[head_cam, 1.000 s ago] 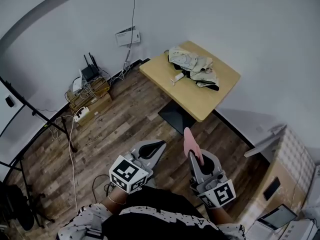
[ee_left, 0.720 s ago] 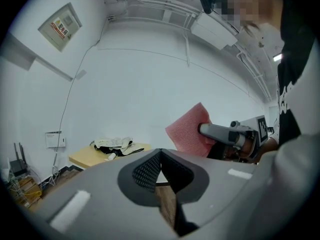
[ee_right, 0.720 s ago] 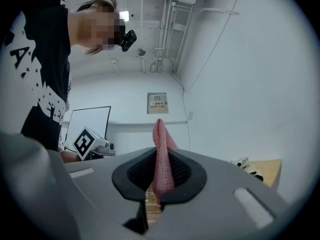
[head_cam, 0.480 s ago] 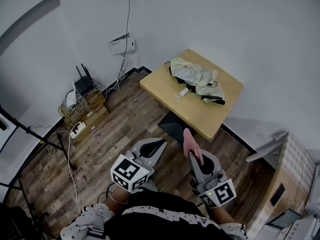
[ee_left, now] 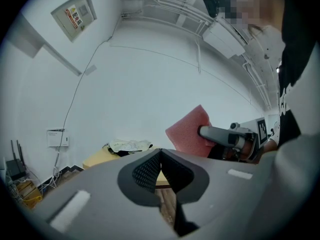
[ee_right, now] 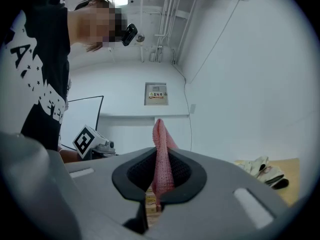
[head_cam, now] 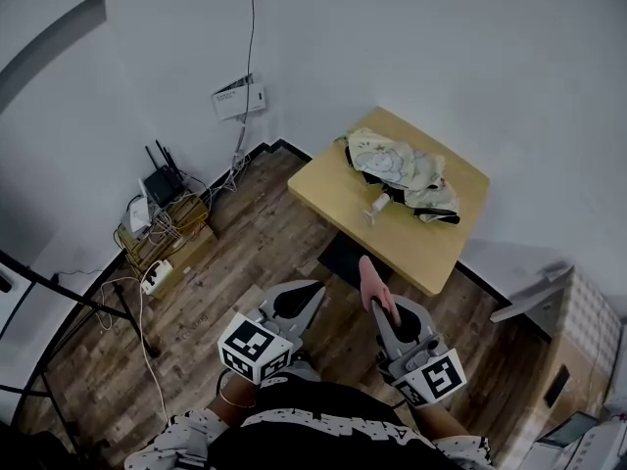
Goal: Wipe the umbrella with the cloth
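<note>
A folded pale patterned umbrella (head_cam: 402, 169) lies on a small light-wood table (head_cam: 333, 179) against the white wall, some way ahead of me; it also shows in the left gripper view as the umbrella (ee_left: 129, 145) and in the right gripper view as the umbrella (ee_right: 261, 168). My right gripper (head_cam: 383, 310) is shut on a pink cloth (head_cam: 371, 280) that sticks up from its jaws; the cloth (ee_right: 160, 160) fills the gap between the pads. My left gripper (head_cam: 311, 297) is shut and holds nothing. Both are held over the wooden floor, short of the table.
A router (head_cam: 157, 169), a wire basket of cables (head_cam: 162, 218) and a power strip (head_cam: 157, 275) sit by the left wall. A dark stand's legs (head_cam: 88, 306) cross the floor at left. Boxes (head_cam: 573, 341) stand at right. A black base plate (head_cam: 343, 260) lies under the table.
The table with the umbrella and the floor items have shifted in the head view as I walk on; both grippers keep their pose, the cloth still clamped.
</note>
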Motion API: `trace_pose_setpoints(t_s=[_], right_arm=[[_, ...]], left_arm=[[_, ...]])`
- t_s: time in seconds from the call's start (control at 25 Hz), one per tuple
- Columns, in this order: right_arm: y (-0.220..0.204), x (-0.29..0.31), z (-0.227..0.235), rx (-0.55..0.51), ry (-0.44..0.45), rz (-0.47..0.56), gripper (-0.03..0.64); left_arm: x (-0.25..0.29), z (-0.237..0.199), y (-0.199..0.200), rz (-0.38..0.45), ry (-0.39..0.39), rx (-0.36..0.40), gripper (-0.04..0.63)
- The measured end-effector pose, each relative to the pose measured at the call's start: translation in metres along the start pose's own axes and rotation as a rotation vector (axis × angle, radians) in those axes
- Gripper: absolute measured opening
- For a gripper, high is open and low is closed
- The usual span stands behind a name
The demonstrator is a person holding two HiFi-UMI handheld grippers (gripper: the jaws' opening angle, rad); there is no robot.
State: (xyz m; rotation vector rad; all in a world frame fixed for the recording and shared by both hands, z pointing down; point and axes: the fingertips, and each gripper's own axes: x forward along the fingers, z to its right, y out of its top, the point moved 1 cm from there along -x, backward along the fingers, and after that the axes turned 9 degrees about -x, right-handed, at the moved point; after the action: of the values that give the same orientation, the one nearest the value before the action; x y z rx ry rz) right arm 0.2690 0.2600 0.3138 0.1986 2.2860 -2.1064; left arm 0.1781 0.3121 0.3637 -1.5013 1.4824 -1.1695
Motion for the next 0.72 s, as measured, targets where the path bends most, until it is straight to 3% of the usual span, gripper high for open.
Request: trace_pose_setpoints(t_s=[0.4,0.72], right_arm=[[-0.015,0.069,-0.023,-0.024,0.014,-0.049,0.032],[-0.017,0.073,0.018,-0.031,-0.080,-0.071,0.032]], left_arm=[[-0.012,-0.068,0.014,-0.022,-0.035,-0.013,0.003],[0.013,-0.085,0.020,-0.019,-0.064,-0.032,0.003]])
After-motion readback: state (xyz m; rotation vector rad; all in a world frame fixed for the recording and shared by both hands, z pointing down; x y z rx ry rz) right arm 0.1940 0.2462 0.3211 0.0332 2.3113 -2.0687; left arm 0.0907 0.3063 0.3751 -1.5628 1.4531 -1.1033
